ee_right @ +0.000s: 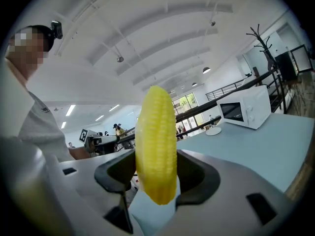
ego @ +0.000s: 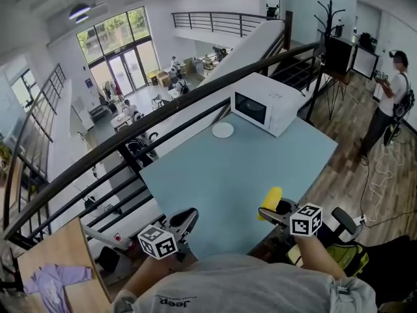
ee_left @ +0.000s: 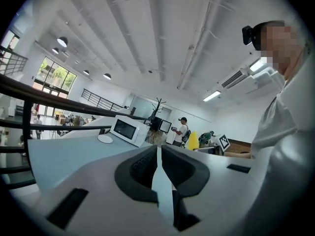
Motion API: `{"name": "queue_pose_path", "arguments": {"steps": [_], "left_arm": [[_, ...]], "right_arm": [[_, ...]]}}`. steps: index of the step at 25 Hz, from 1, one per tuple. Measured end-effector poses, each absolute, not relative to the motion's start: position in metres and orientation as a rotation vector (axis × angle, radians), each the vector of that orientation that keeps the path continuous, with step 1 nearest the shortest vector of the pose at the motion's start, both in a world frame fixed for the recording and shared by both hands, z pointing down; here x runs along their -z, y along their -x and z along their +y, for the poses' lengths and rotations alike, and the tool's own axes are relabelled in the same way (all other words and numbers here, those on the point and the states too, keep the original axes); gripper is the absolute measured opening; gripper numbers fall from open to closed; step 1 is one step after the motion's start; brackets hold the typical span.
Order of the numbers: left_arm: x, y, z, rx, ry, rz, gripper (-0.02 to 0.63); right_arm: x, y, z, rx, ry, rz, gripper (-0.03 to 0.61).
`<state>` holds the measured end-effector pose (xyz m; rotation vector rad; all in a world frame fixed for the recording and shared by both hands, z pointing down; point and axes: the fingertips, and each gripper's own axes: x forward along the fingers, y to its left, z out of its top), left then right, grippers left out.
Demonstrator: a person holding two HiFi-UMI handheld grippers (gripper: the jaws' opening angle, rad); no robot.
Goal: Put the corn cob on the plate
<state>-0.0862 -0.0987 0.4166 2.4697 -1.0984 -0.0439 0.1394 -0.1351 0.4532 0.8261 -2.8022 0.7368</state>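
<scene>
Between the jaws of the right claw (ee_right: 156, 177) stands the corn cob (ee_right: 156, 149), upright and clamped on both flanks. The pads grip its lower part, and most of its length rises free above them. The left claw (ee_left: 157, 167) has its jaws brought together with nothing between them, and it hangs low at the near edge beside the person's body.

From where I stand, the grip looks like the weak point. A cob is round and knobbly, and because it is held so low it could pivot or slide in the pads if the hand swings sharply. The plate (ego: 222, 130) is small and white and lies at the far side of the worktop (ego: 241, 171), well apart from the claw, so a long reach is needed. Let go too high or off-centre, the cob would likely roll off that shallow rim. The white microwave (ego: 264, 107) sits just beside the plate, and a wide approach could clip it.

Apart from plate and microwave, the pale blue worktop is bare. It stands on a mezzanine against a dark railing (ego: 130, 145), with an open hall and tall windows below. Wood flooring runs to the right, where another person (ego: 389, 103) stands near a coat stand (ego: 328, 15).
</scene>
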Motion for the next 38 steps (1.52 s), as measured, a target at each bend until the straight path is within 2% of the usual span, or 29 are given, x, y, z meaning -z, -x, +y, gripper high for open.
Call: {"name": "queue_pose_path", "arguments": {"steps": [6,18,38], "left_arm": [[-0.420,0.057,-0.151,-0.052,-2.430,-1.158,0.044],[-0.485,0.115,-0.279,-0.061,-2.439,-1.063,0.044],[-0.541,0.118,-0.468,-0.069,-2.496,-1.106,0.044]], "right_arm": [[-0.465,-0.160,-0.227,-0.718,-0.770,-2.825,0.256],[-0.525,-0.107,-0.334,-0.807,-0.953,-2.693,0.256],[-0.565,-0.069,-0.540,-0.668,-0.920,-2.551,0.256]]}}
